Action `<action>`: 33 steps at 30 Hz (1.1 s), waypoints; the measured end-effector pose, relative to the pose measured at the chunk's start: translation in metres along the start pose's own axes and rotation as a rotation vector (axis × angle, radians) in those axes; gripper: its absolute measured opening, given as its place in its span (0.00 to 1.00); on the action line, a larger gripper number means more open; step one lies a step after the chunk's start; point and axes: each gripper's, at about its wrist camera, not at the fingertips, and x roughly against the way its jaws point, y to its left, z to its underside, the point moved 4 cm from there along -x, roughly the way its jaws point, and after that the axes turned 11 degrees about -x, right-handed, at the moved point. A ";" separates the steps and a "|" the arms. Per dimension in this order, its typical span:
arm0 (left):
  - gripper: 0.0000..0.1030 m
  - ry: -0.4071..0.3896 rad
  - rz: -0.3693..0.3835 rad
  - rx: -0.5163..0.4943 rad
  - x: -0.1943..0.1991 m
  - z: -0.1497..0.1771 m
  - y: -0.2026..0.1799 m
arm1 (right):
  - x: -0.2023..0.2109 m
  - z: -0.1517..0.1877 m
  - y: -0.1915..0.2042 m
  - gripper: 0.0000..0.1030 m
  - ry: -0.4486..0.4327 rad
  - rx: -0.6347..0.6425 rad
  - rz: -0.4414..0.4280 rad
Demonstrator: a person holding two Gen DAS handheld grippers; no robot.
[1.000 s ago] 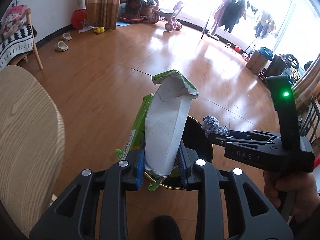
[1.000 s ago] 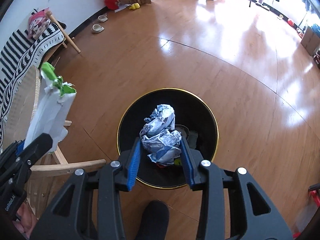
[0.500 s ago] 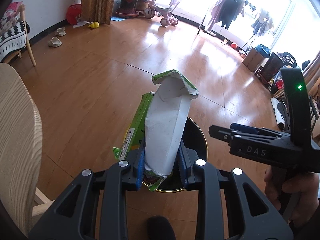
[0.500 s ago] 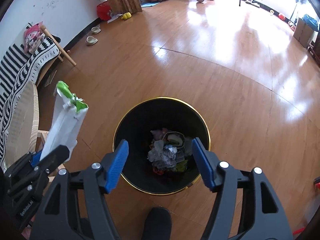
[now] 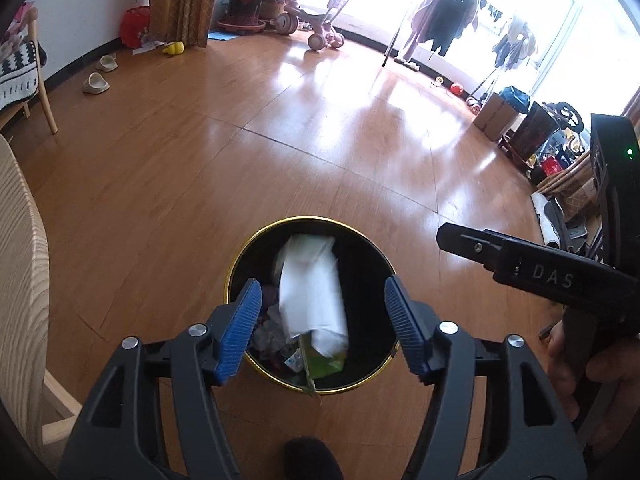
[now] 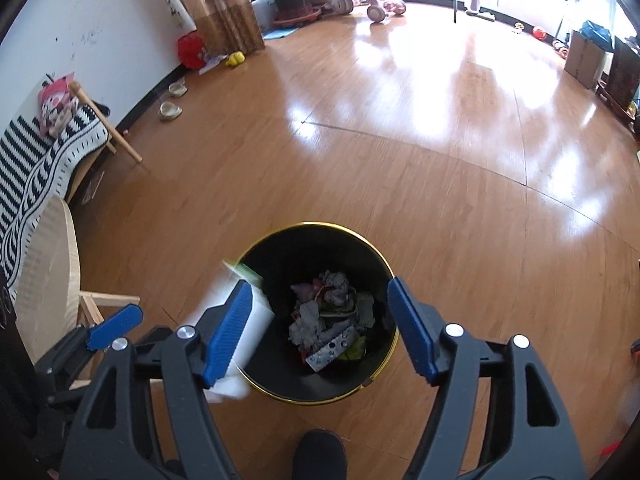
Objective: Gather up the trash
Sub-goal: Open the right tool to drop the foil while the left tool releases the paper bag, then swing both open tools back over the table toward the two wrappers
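Note:
A black trash bin with a gold rim [image 5: 256, 376] [image 6: 390, 308] stands on the wood floor below both grippers. My left gripper [image 5: 322, 326] is open above it; a white and green carton [image 5: 314, 300], blurred, is falling free between its blue pads into the bin. In the right wrist view the carton [image 6: 260, 320] shows at the bin's left rim. My right gripper [image 6: 318, 330] is open and empty over the bin. Crumpled trash [image 6: 328, 316] lies at the bin's bottom. The right gripper's body [image 5: 540, 276] shows at right in the left wrist view.
A light wooden chair [image 5: 20, 280] [image 6: 52, 280] stands close on the left. A chair with a striped blanket [image 6: 40, 160] is by the wall. Slippers [image 5: 96, 82], a tricycle [image 5: 316, 24], plants, a clothes rack and boxes [image 5: 496, 116] lie far off.
My left gripper opened and let go of the carton, which drops into the bin. Before that, my right gripper opened and dropped the crumpled foil into the bin.

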 end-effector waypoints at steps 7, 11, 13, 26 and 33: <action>0.76 -0.007 -0.036 0.007 0.012 0.002 0.007 | 0.004 0.000 0.017 0.70 0.005 0.026 -0.026; 0.88 -0.024 -0.091 0.015 0.037 0.005 0.023 | 0.015 0.005 0.043 0.77 -0.019 0.094 -0.038; 0.90 -0.039 -0.119 0.019 0.057 0.008 0.036 | 0.021 0.010 0.055 0.79 -0.027 0.116 -0.057; 0.92 -0.140 -0.489 0.299 0.265 0.090 0.203 | 0.044 0.076 0.227 0.83 -0.011 0.357 -0.202; 0.92 -0.142 -0.703 0.519 0.376 0.190 0.290 | 0.051 0.154 0.361 0.83 0.042 0.531 -0.305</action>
